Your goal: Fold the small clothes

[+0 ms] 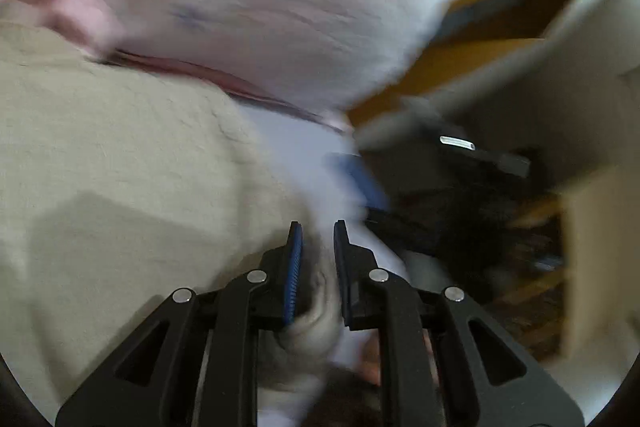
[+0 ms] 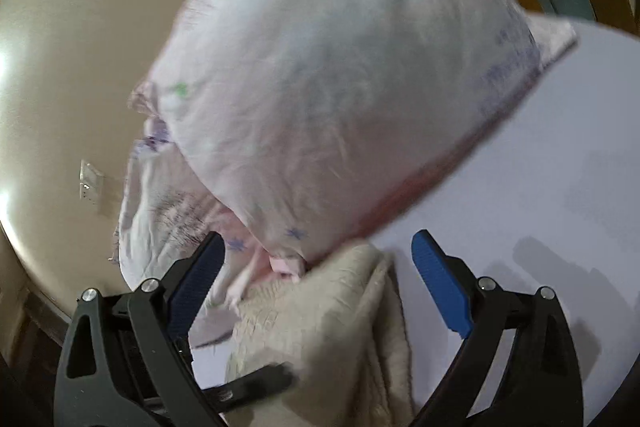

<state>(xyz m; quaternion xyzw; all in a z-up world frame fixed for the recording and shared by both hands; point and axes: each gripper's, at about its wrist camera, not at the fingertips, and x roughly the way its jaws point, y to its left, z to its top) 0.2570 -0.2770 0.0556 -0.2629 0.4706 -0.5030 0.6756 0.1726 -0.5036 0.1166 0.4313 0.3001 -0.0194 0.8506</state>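
Observation:
A beige textured garment (image 1: pixel 120 163) spreads across the left of the left wrist view. My left gripper (image 1: pixel 318 227) is shut on a bunched edge of it. A pale pink printed garment (image 1: pixel 272 7) lies blurred above it. In the right wrist view the pink garment (image 2: pixel 340 79) fills the middle, lifted and blurred. The beige garment (image 2: pixel 332 319) hangs between the spread fingers of my right gripper (image 2: pixel 320 247), which is open. A dark blurred finger of the other gripper (image 2: pixel 260 383) crosses the beige cloth low down.
A white table top (image 2: pixel 540 187) lies at the right of the right wrist view and shows under the clothes in the left wrist view (image 1: pixel 296 143). Orange and white furniture (image 1: pixel 512 23) and a dark floor area (image 1: pixel 460 211) lie beyond the table's edge.

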